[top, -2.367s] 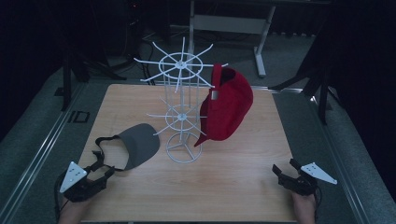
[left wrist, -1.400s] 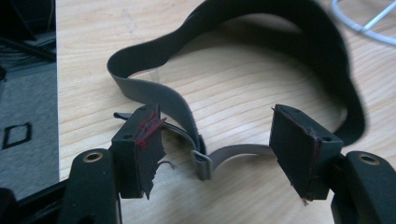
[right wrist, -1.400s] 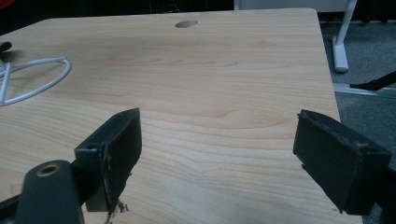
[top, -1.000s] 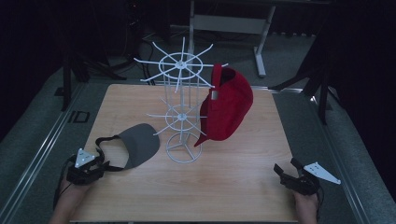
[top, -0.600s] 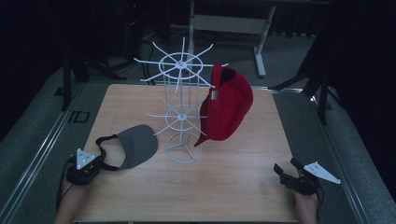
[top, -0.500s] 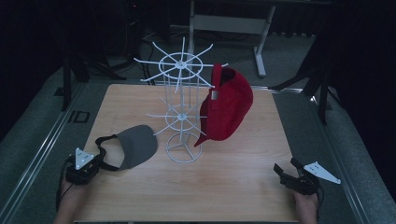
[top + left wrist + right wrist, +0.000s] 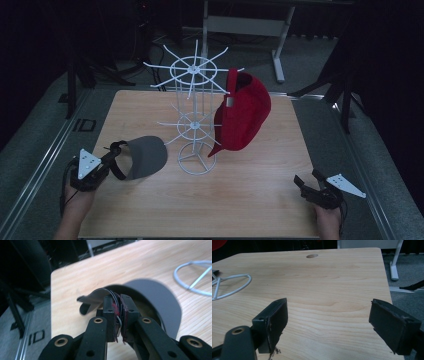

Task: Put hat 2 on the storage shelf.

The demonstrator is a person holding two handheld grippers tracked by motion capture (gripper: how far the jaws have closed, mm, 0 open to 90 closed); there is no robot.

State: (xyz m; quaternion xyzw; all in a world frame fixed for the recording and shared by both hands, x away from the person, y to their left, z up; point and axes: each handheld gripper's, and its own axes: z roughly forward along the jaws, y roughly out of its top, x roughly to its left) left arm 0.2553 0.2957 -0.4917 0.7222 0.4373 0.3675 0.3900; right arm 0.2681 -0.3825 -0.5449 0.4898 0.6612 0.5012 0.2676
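White wire rack [image 7: 195, 115] stood mid-table [image 7: 280, 150]; red cap [image 7: 245, 117] hung on right side. Left gripper [image 7: 107, 162] held grey visor [image 7: 142, 156]. Right gripper [image 7: 306, 181] rested near front-right corner.

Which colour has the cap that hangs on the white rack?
Red: the cap on the rack shows best in the high view.

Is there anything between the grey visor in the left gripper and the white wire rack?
Nothing visible. The left gripper is shut on the strap of the grey visor, and bare table lies between it and the white wire rack. The red cap hangs on the rack's far side.
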